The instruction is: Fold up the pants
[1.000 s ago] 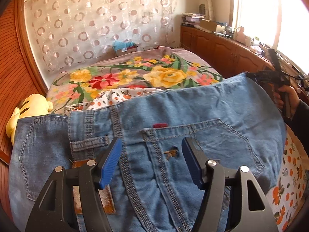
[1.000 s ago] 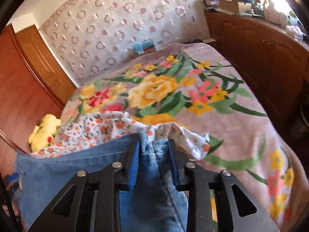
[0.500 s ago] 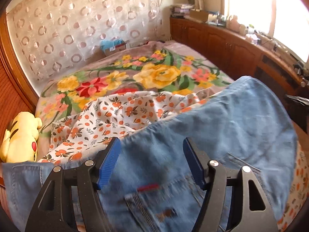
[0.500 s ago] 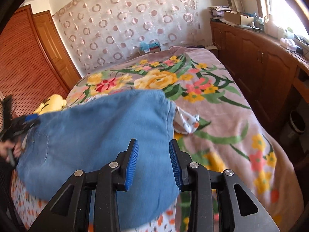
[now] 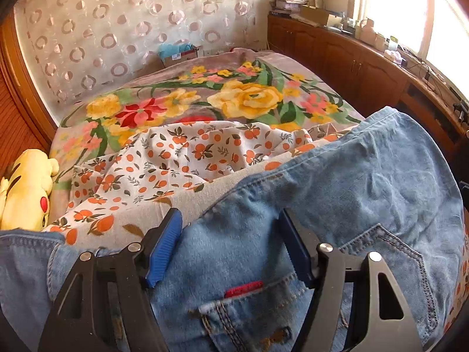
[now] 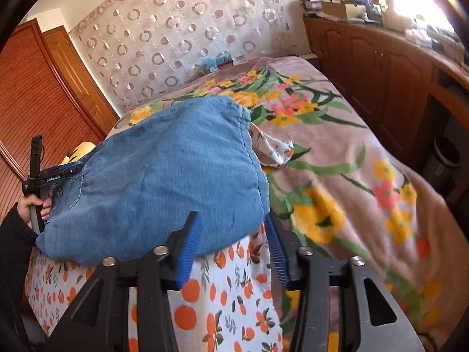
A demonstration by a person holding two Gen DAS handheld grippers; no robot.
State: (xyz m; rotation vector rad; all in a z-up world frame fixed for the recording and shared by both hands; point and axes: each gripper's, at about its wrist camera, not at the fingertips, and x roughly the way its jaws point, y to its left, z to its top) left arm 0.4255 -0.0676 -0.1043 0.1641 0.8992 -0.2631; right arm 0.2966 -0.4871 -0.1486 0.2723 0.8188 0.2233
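Now jeans [image 6: 164,170] lie folded atop orange-print sheet [image 6: 228,293] on bed. Left gripper [image 5: 231,246] spread wide over pocket area, nothing clamped. Right gripper [image 6: 231,243] opening beside fold edge, nothing pinched. Denim likely heavy, limp, non-slippery; best taken at waistband or hem.

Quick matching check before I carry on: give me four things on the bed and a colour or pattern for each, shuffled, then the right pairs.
Things:
1. pants
2. plush toy
3. sheet
4. blanket

Looks:
A. white with orange fruit print
B. blue denim
C. pinkish with big yellow flowers
D. yellow

Pairs: 1-B, 2-D, 3-A, 4-C
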